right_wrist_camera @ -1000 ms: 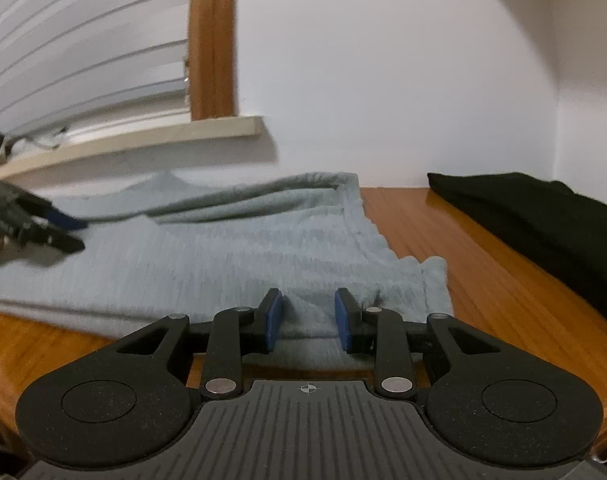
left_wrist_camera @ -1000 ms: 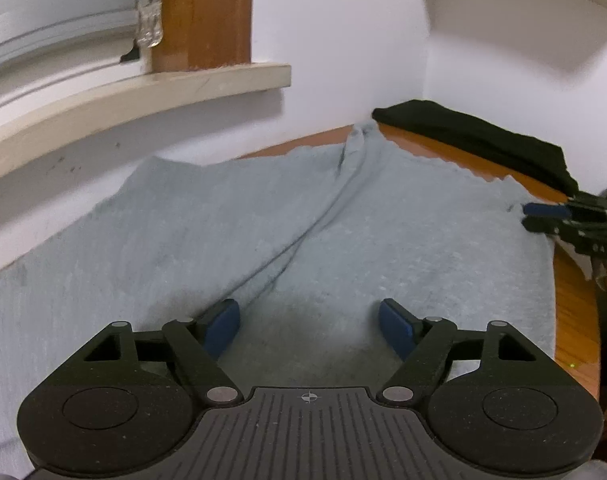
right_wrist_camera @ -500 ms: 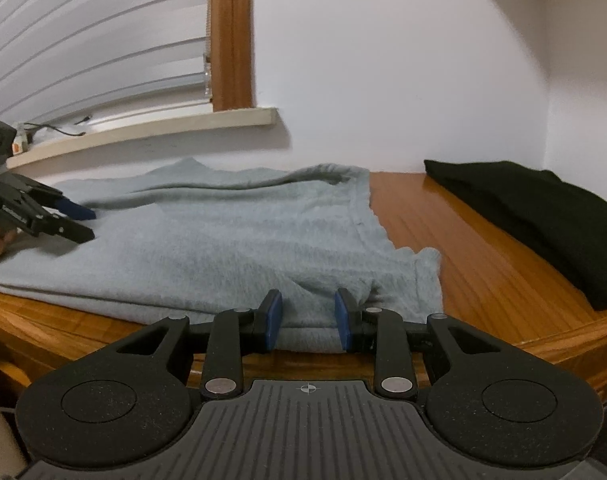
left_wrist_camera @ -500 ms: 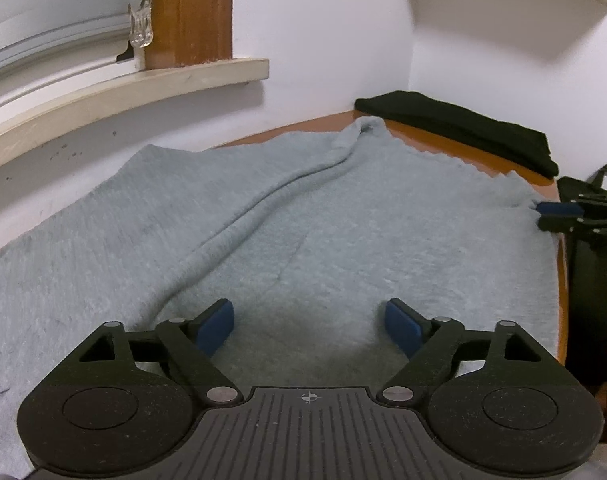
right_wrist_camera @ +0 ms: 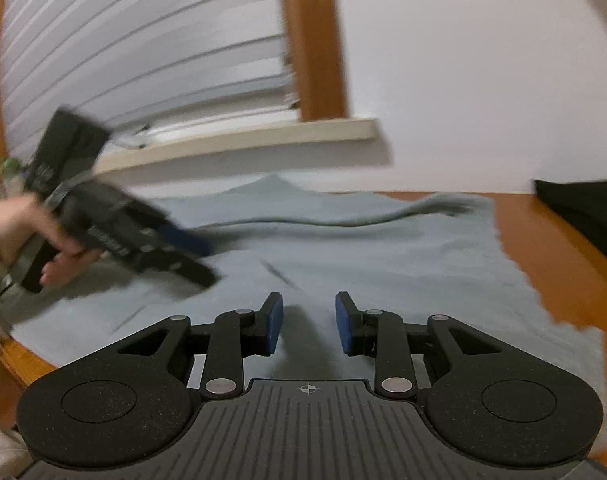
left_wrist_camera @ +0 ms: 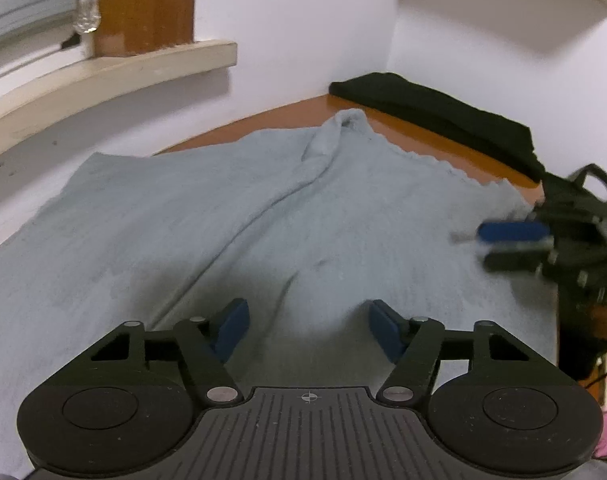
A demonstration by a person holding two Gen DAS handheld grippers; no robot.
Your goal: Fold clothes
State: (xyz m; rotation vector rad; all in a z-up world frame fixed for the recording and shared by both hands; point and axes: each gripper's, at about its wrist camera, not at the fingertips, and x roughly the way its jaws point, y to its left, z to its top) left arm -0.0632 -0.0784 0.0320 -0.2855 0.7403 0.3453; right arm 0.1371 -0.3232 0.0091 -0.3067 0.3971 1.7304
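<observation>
Your left hand (right_wrist_camera: 43, 236) is blurring in the right wrist view, so you cannot make out its fingertips there, and the window blind (right_wrist_camera: 143, 60) behind it is smearing into streaks. In the left wrist view the right gripper (left_wrist_camera: 499, 240) is showing only as a dark smudge with one blue pad at the right edge, partly cut off. The grey garment (left_wrist_camera: 263, 220) is lying spread flat on the wooden table (left_wrist_camera: 435, 136), covering most of it, with one long fold ridge running up toward its far bunched end; its near edge is hiding under both tools. The left gripper (left_wrist_camera: 307, 326) is hovering just over the cloth, its fingers (left_wrist_camera: 231, 328) having just been closing yet standing well apart, with a low ripple of fabric between them and neither pad pressing on it. The right gripper's own fingers (right_wrist_camera: 273, 324) are sitting narrower, with a clear gap, gripping nothing over the cloth. White walls are meeting in a corner behind; a pale window sill (left_wrist_camera: 103, 76) and brown frame (left_wrist_camera: 143, 4) are standing at the left. You are seeing one grey garment, one black folded garment (left_wrist_camera: 435, 120) at the far right of the table, and two grippers.
</observation>
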